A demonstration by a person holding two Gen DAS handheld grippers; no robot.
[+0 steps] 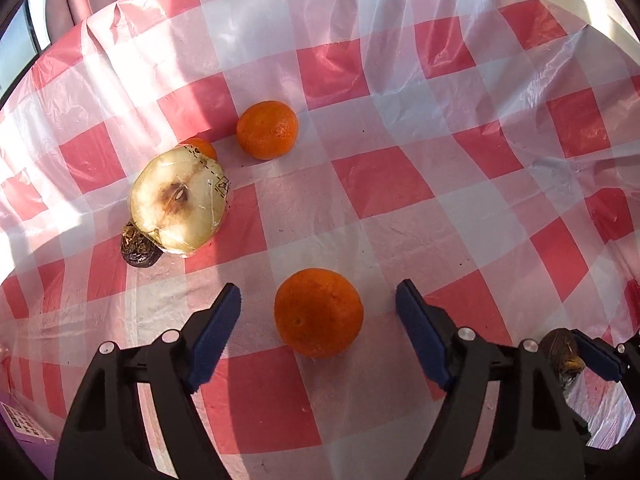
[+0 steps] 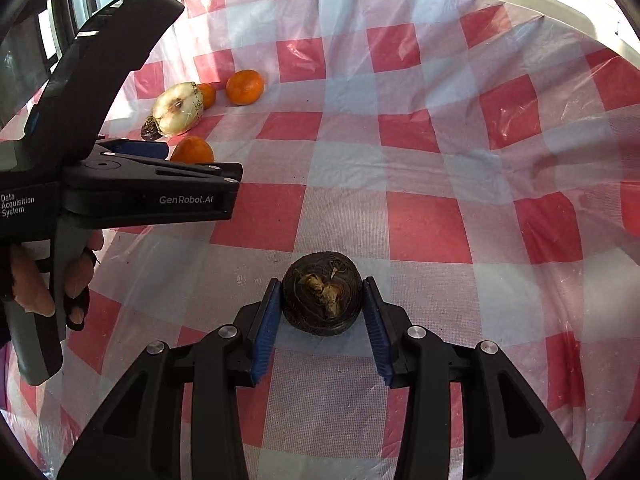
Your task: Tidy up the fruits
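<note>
Left wrist view: left gripper (image 1: 318, 316) with jaws apart, an orange (image 1: 319, 313) between them, untouched, on the checked desk (image 1: 400, 184). At 11 o'clock: a second orange (image 1: 267, 129), pale cut fruit (image 1: 180, 204).

Right wrist view: right gripper (image 2: 322, 304), jaws clamped on a dark round fruit (image 2: 322, 294). Left gripper at 9 o'clock.

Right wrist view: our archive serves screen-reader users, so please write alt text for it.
The right gripper clamps a dark brown water chestnut on a red-and-white checked tablecloth. At left the hand-held left gripper reaches toward an orange.
</note>
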